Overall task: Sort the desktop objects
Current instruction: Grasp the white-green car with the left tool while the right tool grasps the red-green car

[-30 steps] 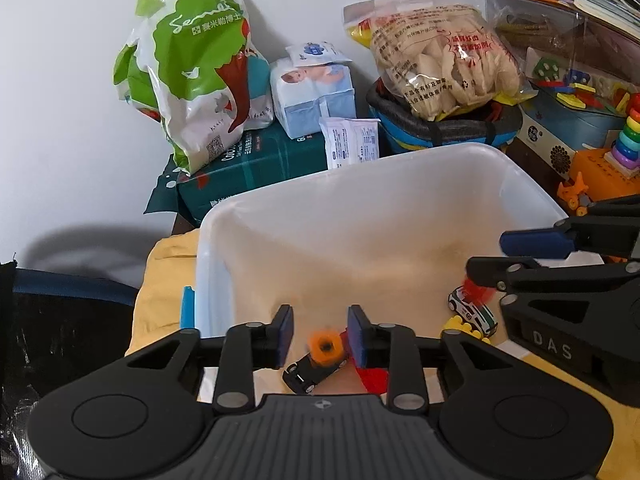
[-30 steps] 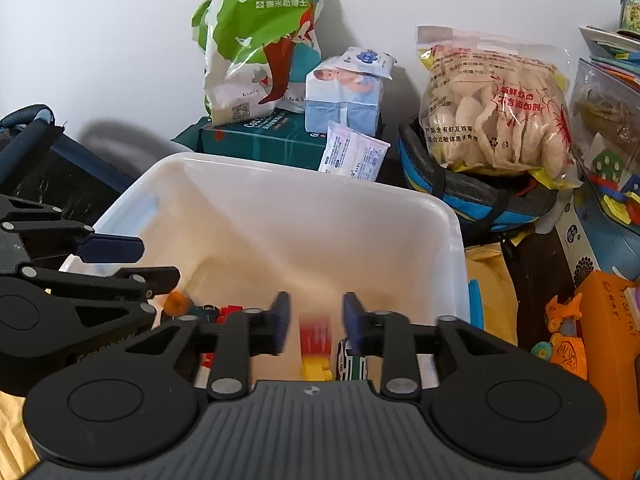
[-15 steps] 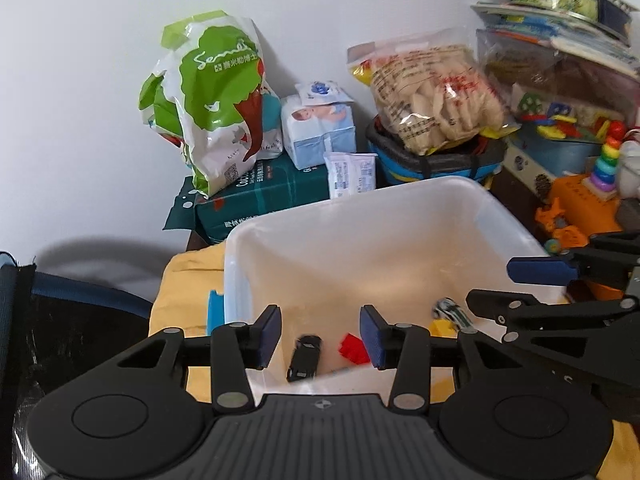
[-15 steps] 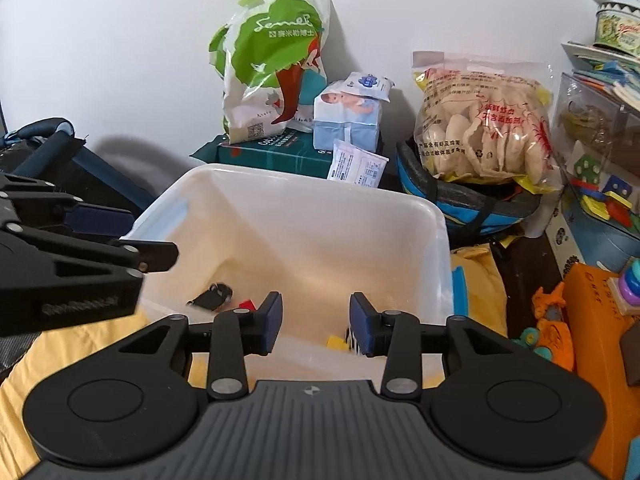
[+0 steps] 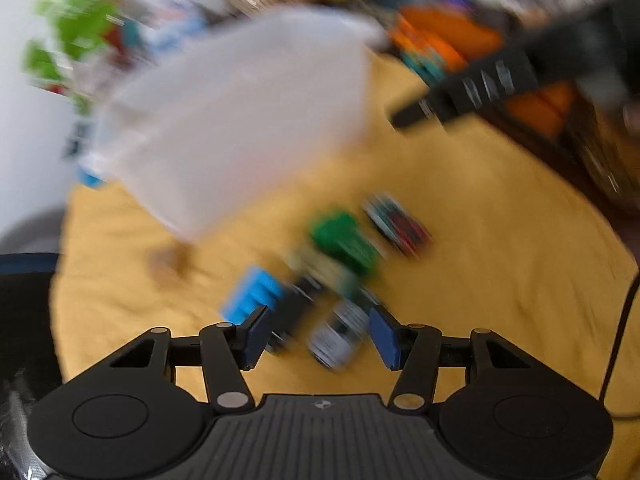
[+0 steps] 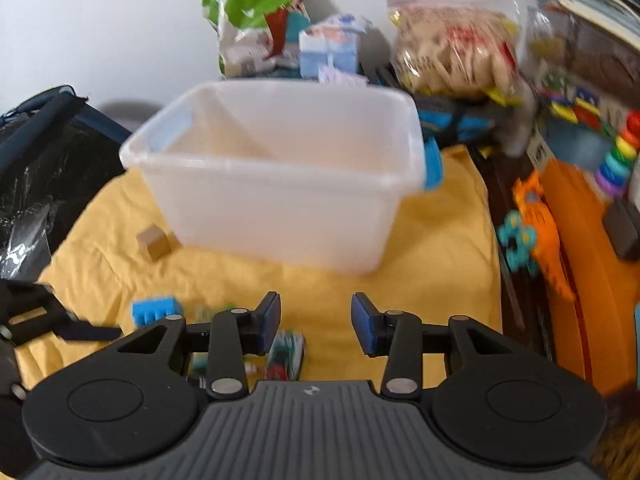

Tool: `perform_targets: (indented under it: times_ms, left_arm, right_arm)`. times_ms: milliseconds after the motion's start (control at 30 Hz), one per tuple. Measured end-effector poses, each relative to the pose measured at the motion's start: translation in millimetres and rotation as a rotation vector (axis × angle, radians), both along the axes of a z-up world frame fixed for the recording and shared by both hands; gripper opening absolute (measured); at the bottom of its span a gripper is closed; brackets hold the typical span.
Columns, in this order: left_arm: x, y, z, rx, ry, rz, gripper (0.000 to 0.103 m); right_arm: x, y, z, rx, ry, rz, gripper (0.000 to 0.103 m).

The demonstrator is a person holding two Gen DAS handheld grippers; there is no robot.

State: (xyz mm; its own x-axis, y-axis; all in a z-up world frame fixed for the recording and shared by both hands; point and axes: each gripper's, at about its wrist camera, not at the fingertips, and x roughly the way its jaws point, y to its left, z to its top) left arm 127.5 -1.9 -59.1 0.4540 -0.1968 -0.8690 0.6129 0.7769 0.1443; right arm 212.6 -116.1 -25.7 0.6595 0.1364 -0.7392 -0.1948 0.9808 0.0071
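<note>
A clear plastic bin [image 6: 280, 184] stands on the yellow cloth [image 6: 440, 248]; it also shows blurred in the left wrist view [image 5: 248, 120]. On the cloth lie a blue brick [image 5: 252, 294], a green brick [image 5: 344, 240], a white toy car [image 5: 336, 336], a dark toy car [image 5: 292, 316] and a red-teal toy car [image 5: 398, 226]. My left gripper [image 5: 318, 338] is open above the white car. My right gripper [image 6: 314, 324] is open and empty, in front of the bin. The blue brick [image 6: 154, 310], a toy car [image 6: 286, 354] and a tan cube [image 6: 154, 242] show in the right wrist view.
Behind the bin stand a green-white bag [image 6: 260, 12], a tissue box [image 6: 330, 48] and a snack bag [image 6: 452, 48]. Orange toys [image 6: 560, 216] and a ring stacker [image 6: 618, 152] are on the right. A dark bag [image 6: 44, 152] is on the left.
Both grippers have pulled back from over the bin and dropped toward the cloth. The left view has swung down fast onto the loose toys and is blurred. Both jaws stand wider.
</note>
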Motion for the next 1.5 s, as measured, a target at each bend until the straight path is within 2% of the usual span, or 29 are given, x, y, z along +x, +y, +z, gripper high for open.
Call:
perform_targets:
  times_ms: [200, 267, 367, 400, 433, 567, 667, 767, 933, 1067, 1233, 1333, 1500]
  left_arm:
    - [15.1, -8.8, -25.7, 0.027, 0.064, -0.040, 0.058]
    - [17.6, -10.5, -33.7, 0.022, 0.086, -0.064, 0.059]
    - [26.2, -11.8, -36.6, -0.002, 0.094, -0.044, 0.058]
    - [28.2, -11.3, -37.0, -0.018, 0.104, -0.025, 0.055]
    - [27.7, -10.7, -37.1, -0.033, 0.108, -0.005, 0.048]
    - [8.1, -11.9, -36.5, -0.020, 0.063, 0.056, 0.046]
    - [-11.9, -11.2, -33.3, -0.030, 0.081, 0.109, 0.046]
    - [-24.6, -12.1, -29.0, -0.049, 0.073, 0.101, 0.046]
    - [-16.4, -14.3, -32.0, -0.078, 0.103, 0.119, 0.047]
    - [-16.7, -15.5, -36.8, -0.065, 0.095, 0.117, 0.043]
    - [-16.6, -10.3, -32.7, -0.087, 0.131, 0.154, 0.043]
    - [-19.9, -5.3, -30.0, -0.102, 0.146, 0.174, 0.043]
    - [-28.0, -5.4, -25.8, -0.109, 0.142, 0.166, 0.043]
  right_arm:
    - [-24.9, -8.4, -11.2, 0.004, 0.033, -0.022, 0.043]
    - [-32.9, -12.2, -12.8, 0.006, 0.037, -0.035, 0.044]
    - [-40.2, -17.9, -15.3, 0.011, 0.047, -0.055, 0.044]
    - [-41.6, -19.3, -16.5, 0.010, 0.052, -0.060, 0.044]
    - [-42.8, -20.3, -17.8, 0.008, 0.055, -0.062, 0.044]
    - [-44.9, -23.5, -22.0, 0.015, 0.063, -0.069, 0.044]
    - [-43.7, -21.6, -25.8, 0.017, 0.073, -0.060, 0.044]
    - [-39.3, -17.6, -30.2, 0.026, 0.086, -0.035, 0.043]
    - [-23.1, -2.6, -46.3, 0.037, 0.124, 0.024, 0.044]
    - [-4.2, 16.4, -59.2, 0.016, 0.148, 0.062, 0.044]
    - [13.8, 31.9, -79.4, -0.076, 0.195, 0.088, 0.041]
    - [6.8, 28.6, -82.4, -0.077, 0.187, 0.119, 0.034]
    - [-17.9, 19.2, -80.0, -0.093, 0.196, 0.123, 0.033]
